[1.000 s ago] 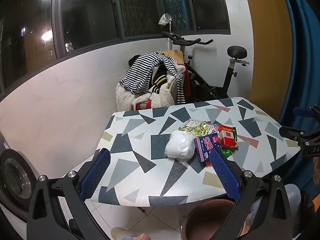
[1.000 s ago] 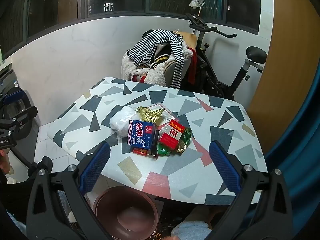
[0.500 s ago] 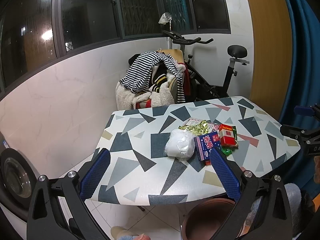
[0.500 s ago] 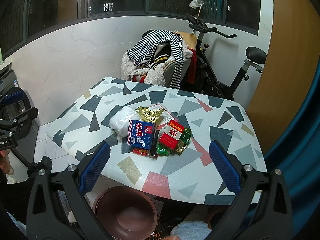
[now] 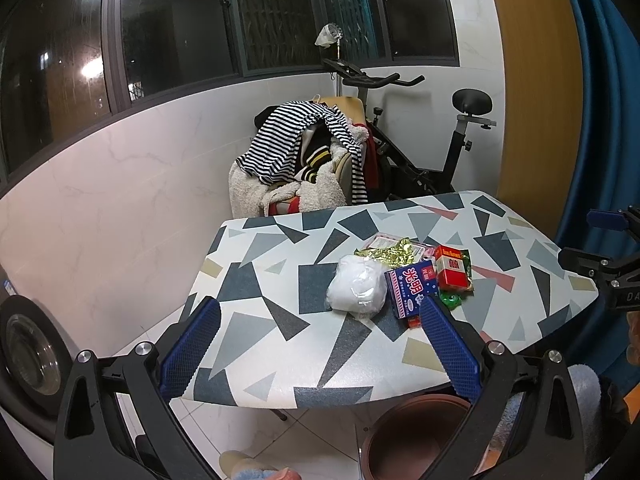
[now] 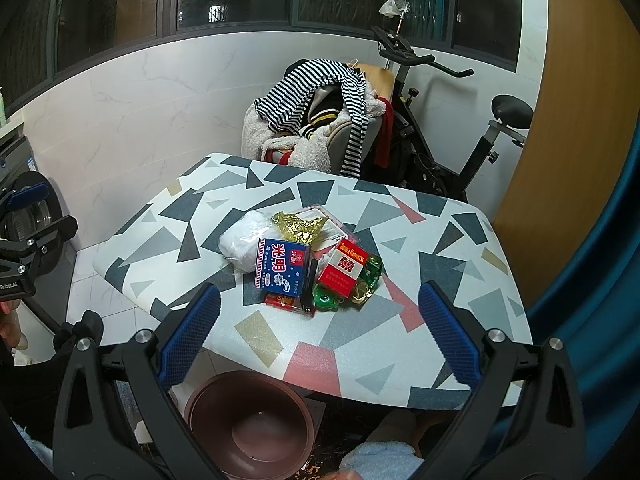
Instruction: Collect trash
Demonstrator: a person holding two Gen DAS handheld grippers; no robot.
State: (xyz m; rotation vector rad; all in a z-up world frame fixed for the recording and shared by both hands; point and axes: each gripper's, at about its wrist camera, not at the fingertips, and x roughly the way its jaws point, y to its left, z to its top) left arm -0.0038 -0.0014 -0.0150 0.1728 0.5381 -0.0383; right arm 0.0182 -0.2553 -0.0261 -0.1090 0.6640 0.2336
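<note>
Both my left hand-held gripper [image 5: 320,344] and right hand-held gripper [image 6: 318,332] hung spread and empty before the patterned tabletop [image 6: 192,208]; collecting had not begun, and the crumpled white plastic bag [image 5: 357,288] seemingly awaited first.

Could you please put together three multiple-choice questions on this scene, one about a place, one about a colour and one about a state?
1. Where is the brown bin?
A. on the table
B. on the floor below the table's near edge
C. beside the exercise bike

2. What colour is the carton next to the white bag?
A. blue
B. yellow
C. black

3. How do the left gripper and right gripper stand?
A. both shut on trash
B. one holds the white bag
C. both open and empty

Answers: B, it sits on the floor under the table rim; A, its face is blue; C, the fingers are spread with nothing between.
</note>
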